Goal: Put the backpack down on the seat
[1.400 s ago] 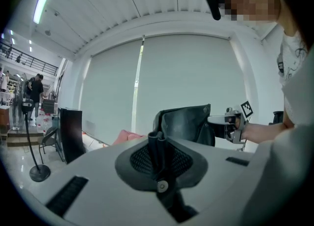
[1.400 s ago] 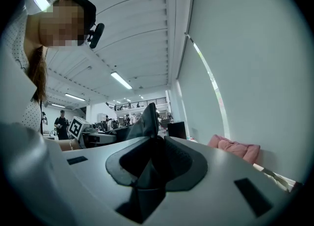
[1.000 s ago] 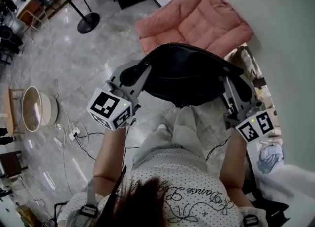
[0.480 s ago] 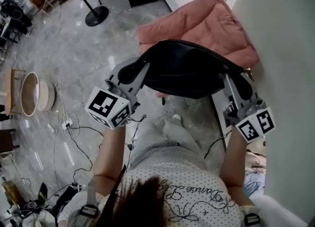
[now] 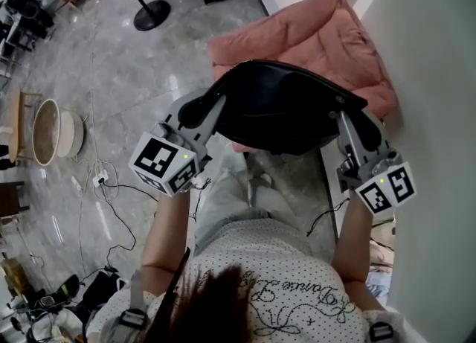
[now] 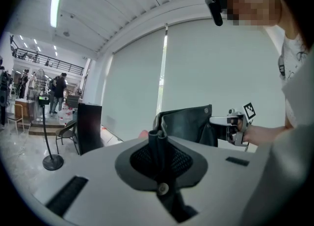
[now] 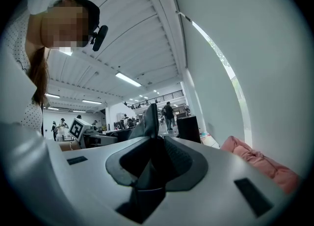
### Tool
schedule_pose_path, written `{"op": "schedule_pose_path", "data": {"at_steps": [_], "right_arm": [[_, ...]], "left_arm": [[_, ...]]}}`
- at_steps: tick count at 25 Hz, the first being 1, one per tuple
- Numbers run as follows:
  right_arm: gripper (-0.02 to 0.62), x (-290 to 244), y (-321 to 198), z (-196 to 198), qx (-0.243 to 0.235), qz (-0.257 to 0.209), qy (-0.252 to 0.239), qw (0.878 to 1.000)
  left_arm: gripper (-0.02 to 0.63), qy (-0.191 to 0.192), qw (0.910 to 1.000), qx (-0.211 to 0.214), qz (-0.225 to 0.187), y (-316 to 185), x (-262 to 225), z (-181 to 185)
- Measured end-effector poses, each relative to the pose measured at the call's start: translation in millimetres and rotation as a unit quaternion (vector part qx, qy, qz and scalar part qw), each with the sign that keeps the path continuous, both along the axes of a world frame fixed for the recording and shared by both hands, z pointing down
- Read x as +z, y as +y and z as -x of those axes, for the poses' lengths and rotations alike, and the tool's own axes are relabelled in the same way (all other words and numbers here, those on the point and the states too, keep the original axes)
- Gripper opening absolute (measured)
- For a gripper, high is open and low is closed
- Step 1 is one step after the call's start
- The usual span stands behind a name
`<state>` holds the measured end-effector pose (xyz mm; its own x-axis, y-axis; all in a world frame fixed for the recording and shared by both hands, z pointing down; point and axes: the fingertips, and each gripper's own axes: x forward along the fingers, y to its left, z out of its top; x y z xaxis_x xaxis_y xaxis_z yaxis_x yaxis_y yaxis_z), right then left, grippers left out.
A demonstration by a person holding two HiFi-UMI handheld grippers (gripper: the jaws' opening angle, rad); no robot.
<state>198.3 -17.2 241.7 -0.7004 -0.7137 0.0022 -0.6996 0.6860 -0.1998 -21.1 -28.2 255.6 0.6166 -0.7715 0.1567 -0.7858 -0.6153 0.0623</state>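
**Q:** Two grippers on one bag. How were the fingers set?

**A:** On the left gripper [image 5: 207, 105] they were nearly together, pinching a thin dark fold at one end of the backpack [image 5: 286, 111]. On the right gripper [image 5: 348, 117] they stood wider, clamped on a thicker edge at the other end. The bag hung slung between the two sets of fingers, clear of the floor [image 5: 111, 74].

**Q:** Why a hold at both ends?

**A:** My judgement: the body was soft and would sag or swing from one point. A grip at each end levelled it for setting down flat.

**Q:** And the seat?

**A:** The pink cushioned seat [image 5: 312, 33] lay beyond both sets of fingertips and below the bag. The bag's far side overlapped the seat's near edge in the head view. I judged it not yet resting there.

**Q:** What did one view give that another lacked?

**A:** The head view gave the whole layout of bag, seat and the wall [image 5: 439, 74] outside the right fingers, but not the pads. The left gripper view showed the fold between its fingers and the right gripper across the bag. The right gripper view showed fabric rising from between its fingers, with the seat off to their right. Neither gripper view showed the gap between bag and seat.
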Motion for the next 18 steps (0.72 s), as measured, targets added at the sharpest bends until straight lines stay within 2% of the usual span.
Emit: {"op": "schedule_pose_path", "data": {"at_steps": [7,18], "right_arm": [[0.098,8,-46,13,0.028,0.003,0.002,1.0],[0.098,11,-144,47,0.1,0.006,0.005,0.995]], "left_arm": [[0.026,0.003,0.9996,0.029,-0.001,-56,8,12],[0.026,0.021,0.995,0.097,0.012,-186,16,41]]}}
